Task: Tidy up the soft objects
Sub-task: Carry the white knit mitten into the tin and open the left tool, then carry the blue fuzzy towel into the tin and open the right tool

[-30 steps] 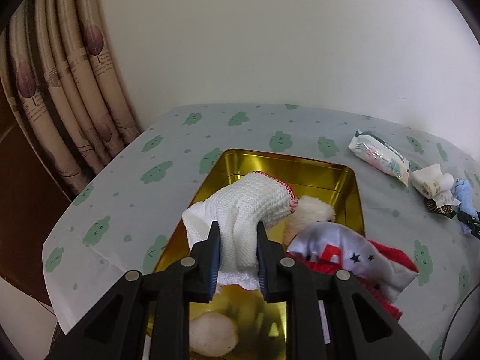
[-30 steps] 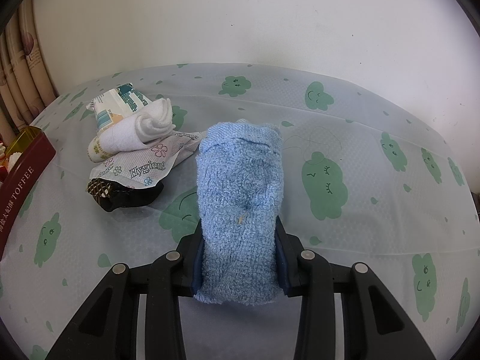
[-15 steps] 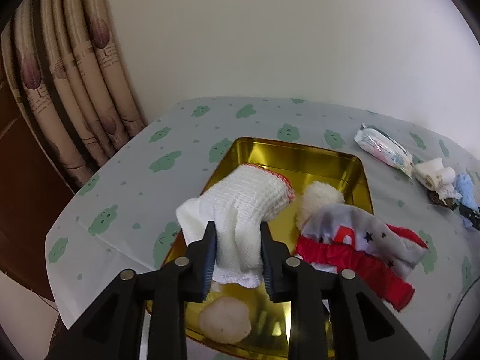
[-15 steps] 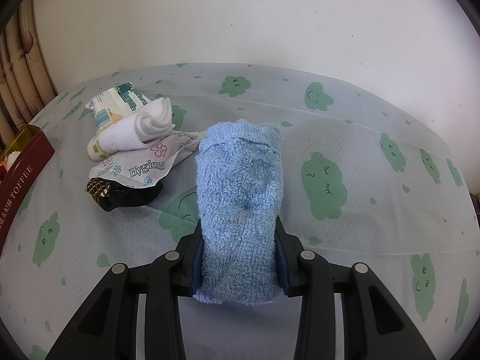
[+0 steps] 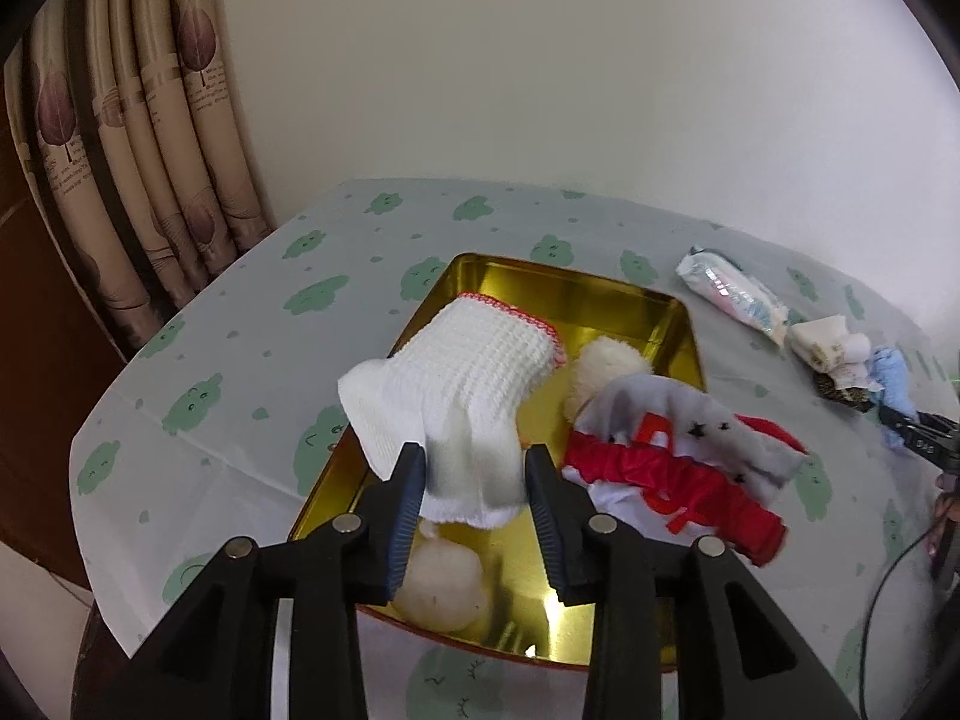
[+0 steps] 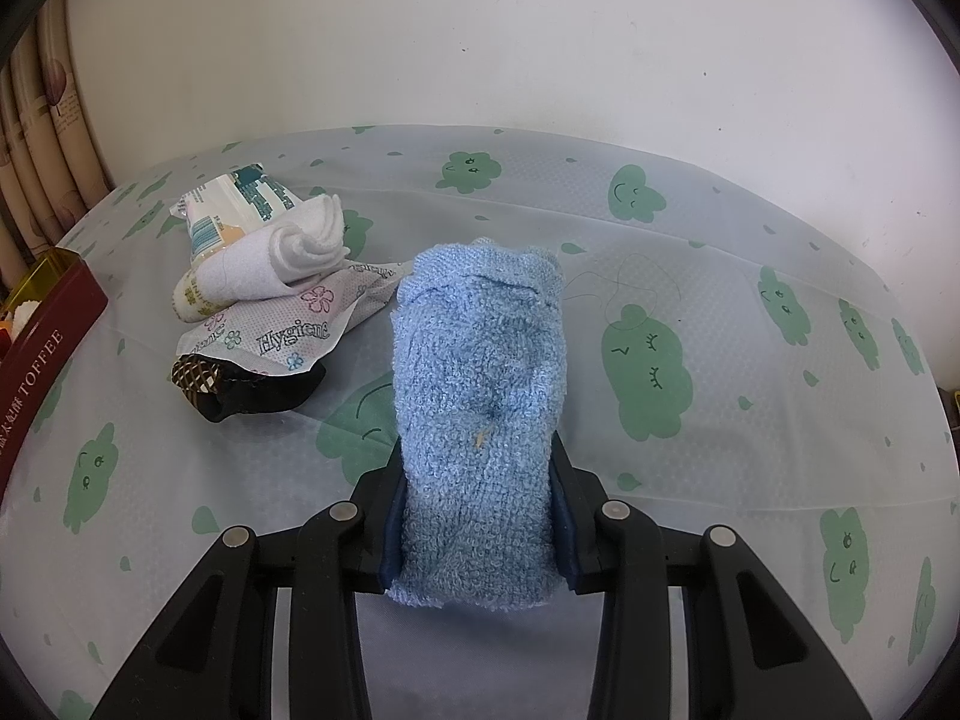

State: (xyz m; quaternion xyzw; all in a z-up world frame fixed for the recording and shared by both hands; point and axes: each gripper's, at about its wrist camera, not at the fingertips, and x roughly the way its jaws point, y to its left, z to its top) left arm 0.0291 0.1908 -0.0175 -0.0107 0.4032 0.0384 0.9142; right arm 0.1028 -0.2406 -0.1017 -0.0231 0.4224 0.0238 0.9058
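Observation:
My left gripper (image 5: 477, 480) hangs over the near part of a gold tin (image 5: 600, 300), its jaws opening. A white knitted cloth (image 5: 474, 372) with a red trim lies between them, draped over the tin's left rim, and the pads no longer squeeze it. In the tin lie a red and grey garment (image 5: 678, 462) and cream plush pieces (image 5: 444, 582). My right gripper (image 6: 477, 498) is shut on a rolled blue towel (image 6: 480, 372) that rests lengthwise on the cloud-print tablecloth (image 6: 750, 312).
Left of the blue towel sits a pile: a rolled white cloth (image 6: 282, 252), a printed packet (image 6: 240, 204), a Hygiene wrapper (image 6: 294, 330) and a dark bundle (image 6: 240, 396). The tin's red side (image 6: 42, 348) is at the far left. Curtains (image 5: 150, 150) hang beyond the table's left edge.
The left jaws have spread apart and the white cloth has gone slack between them. The left gripper has drawn back a little from the tin. The right gripper and blue towel have not moved.

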